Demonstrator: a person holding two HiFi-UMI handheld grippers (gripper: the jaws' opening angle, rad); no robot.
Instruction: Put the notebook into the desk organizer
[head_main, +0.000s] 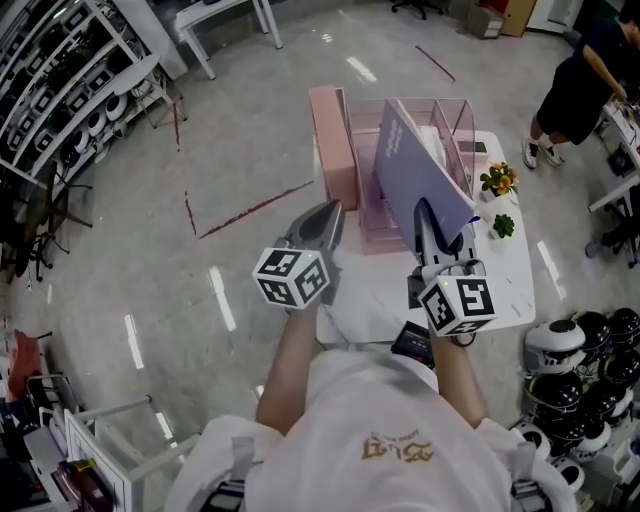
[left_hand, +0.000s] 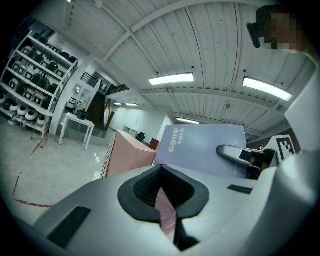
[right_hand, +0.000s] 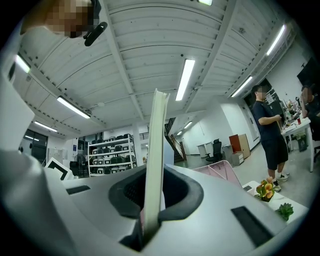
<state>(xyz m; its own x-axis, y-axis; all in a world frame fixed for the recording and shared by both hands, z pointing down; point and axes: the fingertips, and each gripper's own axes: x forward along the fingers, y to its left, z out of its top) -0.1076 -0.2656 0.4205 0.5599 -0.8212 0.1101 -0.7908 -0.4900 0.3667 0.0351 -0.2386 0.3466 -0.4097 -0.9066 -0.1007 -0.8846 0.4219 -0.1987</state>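
A lavender notebook (head_main: 418, 168) stands on edge, tilted, over the clear pink desk organizer (head_main: 456, 122) on the white table (head_main: 510, 290). My right gripper (head_main: 423, 206) is shut on its near lower edge; the right gripper view shows the notebook's pale edge (right_hand: 155, 160) rising from between the jaws (right_hand: 151, 202). To the left my left gripper (head_main: 329, 209) hovers just short of the organizer's opaque pink side box (head_main: 331, 145), jaws together and nothing held. In the left gripper view the notebook cover (left_hand: 200, 147) and the pink box (left_hand: 127, 152) lie ahead of the shut jaws (left_hand: 165, 175).
Two small potted plants (head_main: 498, 180) (head_main: 503, 226) stand on the table's right side. A person (head_main: 582, 80) stands at the far right. Helmets (head_main: 580, 355) pile up at lower right, shelving (head_main: 60, 90) lines the left, and a white table (head_main: 215, 15) stands far back.
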